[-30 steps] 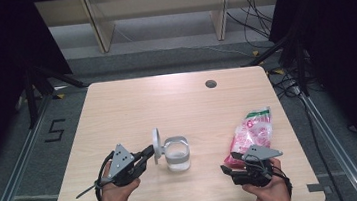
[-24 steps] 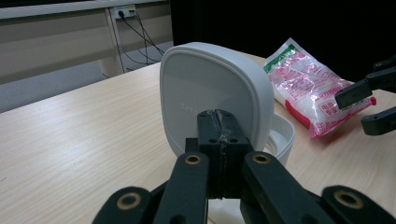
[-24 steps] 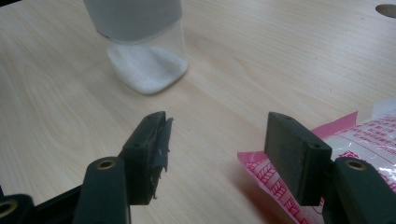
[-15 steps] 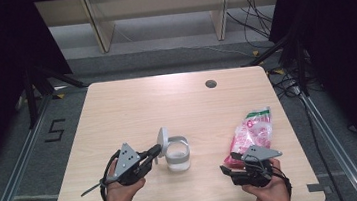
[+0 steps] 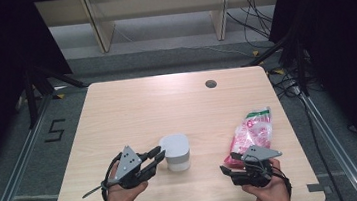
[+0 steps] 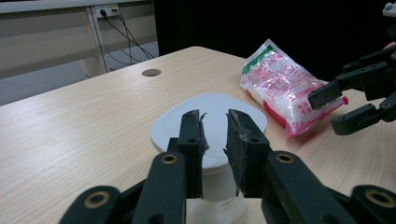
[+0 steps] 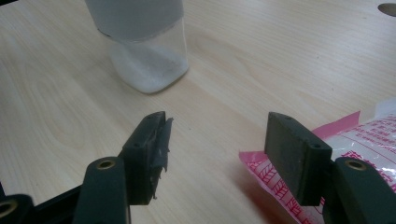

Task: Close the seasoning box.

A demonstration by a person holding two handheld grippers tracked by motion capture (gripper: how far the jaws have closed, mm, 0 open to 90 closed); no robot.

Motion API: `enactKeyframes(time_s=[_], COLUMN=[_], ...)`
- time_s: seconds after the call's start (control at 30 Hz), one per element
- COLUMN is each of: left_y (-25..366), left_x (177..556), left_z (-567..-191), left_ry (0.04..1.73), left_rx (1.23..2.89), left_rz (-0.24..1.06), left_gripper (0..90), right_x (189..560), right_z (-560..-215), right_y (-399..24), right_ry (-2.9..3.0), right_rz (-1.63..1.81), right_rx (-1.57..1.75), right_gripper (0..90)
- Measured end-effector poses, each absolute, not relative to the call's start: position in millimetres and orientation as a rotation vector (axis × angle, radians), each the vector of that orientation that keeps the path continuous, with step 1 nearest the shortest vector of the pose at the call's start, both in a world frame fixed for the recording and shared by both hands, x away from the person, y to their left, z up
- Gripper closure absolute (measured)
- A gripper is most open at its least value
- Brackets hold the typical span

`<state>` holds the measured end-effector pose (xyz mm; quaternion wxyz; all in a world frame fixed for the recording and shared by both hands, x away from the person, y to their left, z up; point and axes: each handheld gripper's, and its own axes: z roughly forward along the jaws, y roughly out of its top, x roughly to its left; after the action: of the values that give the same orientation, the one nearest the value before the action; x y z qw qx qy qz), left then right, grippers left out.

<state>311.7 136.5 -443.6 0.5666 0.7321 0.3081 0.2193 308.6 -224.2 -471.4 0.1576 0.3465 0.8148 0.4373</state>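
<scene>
White-lidded jar stands just beyond the left tool, jaws freshly parted

The right tongs are standing open above the bench, nothing between their jaws. A clear container holding white powder is sitting ahead-left; a pink-printed bag is lying beside the right jaw.

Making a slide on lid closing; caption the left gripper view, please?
Left gripper, jaws just opening, behind the closed white lid of a jar; pink snack bag beyond.
</scene>
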Motion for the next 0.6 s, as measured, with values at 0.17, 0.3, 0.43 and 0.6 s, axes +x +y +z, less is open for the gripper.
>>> enactKeyframes(time_s=[0.17, 0.3, 0.43, 0.6], left_y=[139.9, 141.3, 142.4, 140.4], left_x=[309.2, 307.4, 305.1, 303.4], left_z=[-448.2, -451.8, -455.1, -458.6], left_ry=[0.746, 0.742, 0.74, 0.752], left_rx=[1.722, 1.738, 1.711, 1.728], left_rz=[0.49, 0.502, 0.485, 0.492], left_gripper=[64.2, 57.5, 51.0, 42.6], right_x=[308.2, 307.2, 308.1, 308.3], right_z=[-471.6, -471.8, -472.3, -472.6], right_y=[-224.0, -223.6, -224.1, -225.1], right_ry=[2.328, 2.327, 2.333, 2.339], right_rz=[1.249, 1.245, 1.246, 1.243], right_rx=[1.002, 1.021, 1.008, 1.017], right_gripper=[39.9, 39.8, 39.8, 39.7])
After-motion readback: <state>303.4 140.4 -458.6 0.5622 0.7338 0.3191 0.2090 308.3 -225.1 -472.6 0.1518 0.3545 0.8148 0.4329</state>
